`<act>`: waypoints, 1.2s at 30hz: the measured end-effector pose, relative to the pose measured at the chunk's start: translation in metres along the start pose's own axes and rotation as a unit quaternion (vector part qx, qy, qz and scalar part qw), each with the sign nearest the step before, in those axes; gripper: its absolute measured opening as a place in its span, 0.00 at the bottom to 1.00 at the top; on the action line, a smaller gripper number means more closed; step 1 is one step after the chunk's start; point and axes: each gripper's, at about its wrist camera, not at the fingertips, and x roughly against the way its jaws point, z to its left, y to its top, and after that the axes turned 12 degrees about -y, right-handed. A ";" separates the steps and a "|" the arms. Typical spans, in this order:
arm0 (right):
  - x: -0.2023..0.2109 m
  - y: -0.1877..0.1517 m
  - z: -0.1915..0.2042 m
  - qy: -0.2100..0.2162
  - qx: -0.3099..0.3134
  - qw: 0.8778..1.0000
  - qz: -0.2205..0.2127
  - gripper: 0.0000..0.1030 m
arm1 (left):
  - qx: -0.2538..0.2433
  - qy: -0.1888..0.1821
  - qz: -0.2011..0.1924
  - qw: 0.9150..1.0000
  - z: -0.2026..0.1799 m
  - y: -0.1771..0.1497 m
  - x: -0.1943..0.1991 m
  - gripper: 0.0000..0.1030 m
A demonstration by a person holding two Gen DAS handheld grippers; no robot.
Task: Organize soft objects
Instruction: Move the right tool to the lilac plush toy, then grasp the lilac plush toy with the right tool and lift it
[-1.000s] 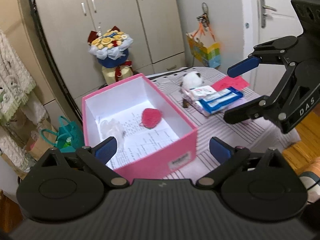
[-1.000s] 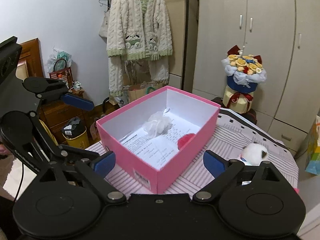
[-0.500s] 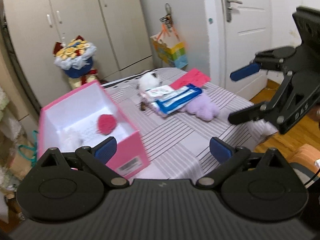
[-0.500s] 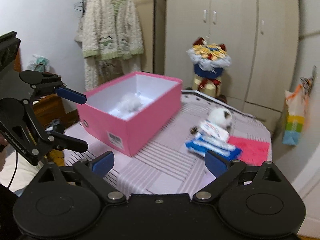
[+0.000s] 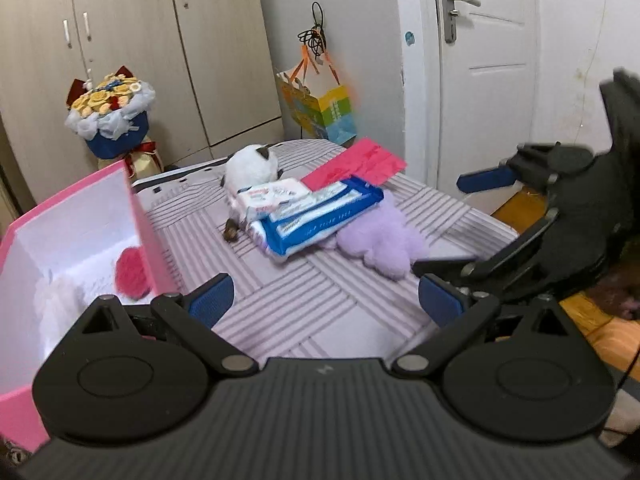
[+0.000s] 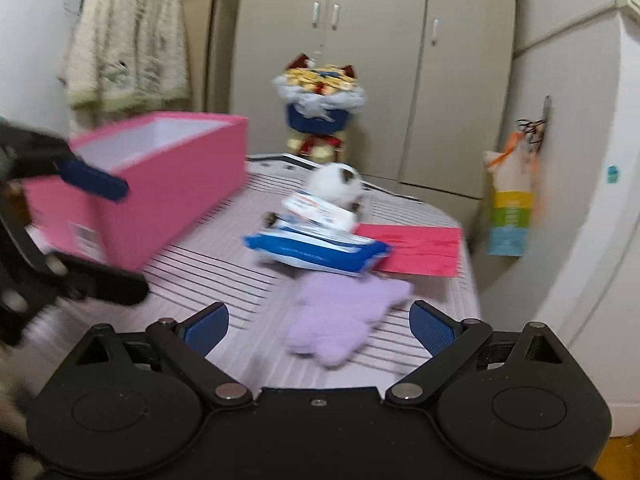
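Left gripper (image 5: pixel 325 300) wide, empty; right gripper (image 6: pixel 319 323) likewise.

Bedroom: wardrobe (image 5: pixel 120 60), hanging cardigan (image 6: pixel 128 44)

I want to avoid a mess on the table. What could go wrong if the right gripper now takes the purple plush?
1. The blue pack lies partly on the purple plush; pulling the plush may drag the pack, and the white pack on it, off the stack.
2. The plush lies near the table edge, so a loose grip by the open right gripper may drop it to the floor.
3. The left gripper is close and might collide.
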 end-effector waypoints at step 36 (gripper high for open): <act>-0.069 -0.034 0.011 -0.027 -0.115 0.993 -0.004 0.60 | 0.219 -0.108 -0.060 0.968 0.031 -0.009 -0.136 0.67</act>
